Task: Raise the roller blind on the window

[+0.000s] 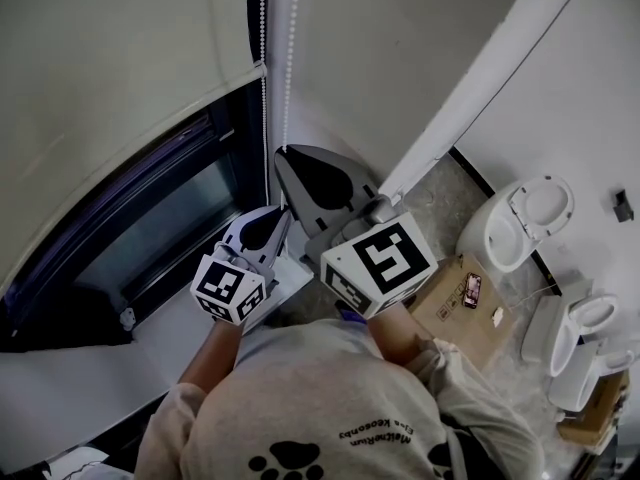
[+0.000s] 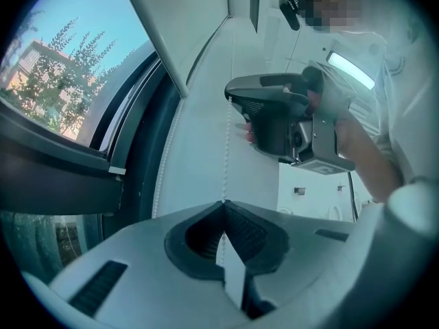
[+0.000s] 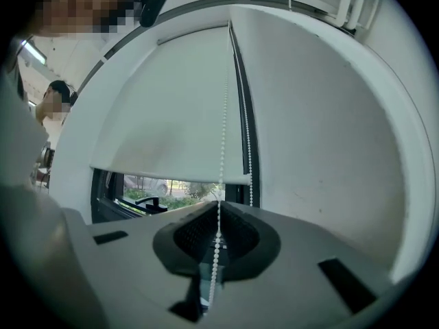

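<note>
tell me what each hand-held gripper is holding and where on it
Both are shut on the bead chain: the right hand-held gripper pinches a hanging strand higher up, the left hand-held gripper lower down.

blind (image 1: 110,68) top cut off, bead chain (image 1: 263,28) likewise

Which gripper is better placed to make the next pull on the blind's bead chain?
Right, probably. The right gripper sits higher on the bead chain, jaws closed on it, so it has room to pull down. The left gripper grips the chain lower, with less travel below it.
</note>
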`<state>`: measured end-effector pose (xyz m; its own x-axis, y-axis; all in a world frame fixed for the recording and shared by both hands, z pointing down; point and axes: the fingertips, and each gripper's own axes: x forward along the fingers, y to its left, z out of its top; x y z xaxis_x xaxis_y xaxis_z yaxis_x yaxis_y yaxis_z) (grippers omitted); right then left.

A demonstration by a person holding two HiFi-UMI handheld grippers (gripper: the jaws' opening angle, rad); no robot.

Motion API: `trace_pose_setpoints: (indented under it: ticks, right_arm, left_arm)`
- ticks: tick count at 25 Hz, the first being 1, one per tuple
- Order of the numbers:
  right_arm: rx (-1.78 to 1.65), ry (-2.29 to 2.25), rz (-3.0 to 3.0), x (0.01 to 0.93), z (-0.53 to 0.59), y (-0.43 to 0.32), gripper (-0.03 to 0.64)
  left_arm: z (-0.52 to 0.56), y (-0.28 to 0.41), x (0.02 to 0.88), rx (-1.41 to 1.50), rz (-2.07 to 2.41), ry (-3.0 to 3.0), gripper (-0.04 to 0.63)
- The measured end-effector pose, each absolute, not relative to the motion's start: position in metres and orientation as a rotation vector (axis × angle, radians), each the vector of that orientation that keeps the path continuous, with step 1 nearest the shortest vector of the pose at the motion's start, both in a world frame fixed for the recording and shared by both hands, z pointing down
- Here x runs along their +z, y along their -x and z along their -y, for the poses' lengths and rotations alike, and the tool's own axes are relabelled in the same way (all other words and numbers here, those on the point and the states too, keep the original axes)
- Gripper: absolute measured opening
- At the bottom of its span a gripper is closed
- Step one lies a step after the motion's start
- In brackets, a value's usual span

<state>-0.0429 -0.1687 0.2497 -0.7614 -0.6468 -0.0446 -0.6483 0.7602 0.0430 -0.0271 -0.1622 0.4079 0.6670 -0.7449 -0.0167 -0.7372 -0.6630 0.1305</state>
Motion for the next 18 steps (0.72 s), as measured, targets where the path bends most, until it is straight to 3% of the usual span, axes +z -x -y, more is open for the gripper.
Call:
trace_pose_setpoints:
  ticks: [18]
  right_arm:
    - [-0.050,1.175,-2.965,0.330,0.165,0.040,0.014]
  left_arm:
    - [0.154,0.026,0.487,0.059,1.213,-2.690,0.009]
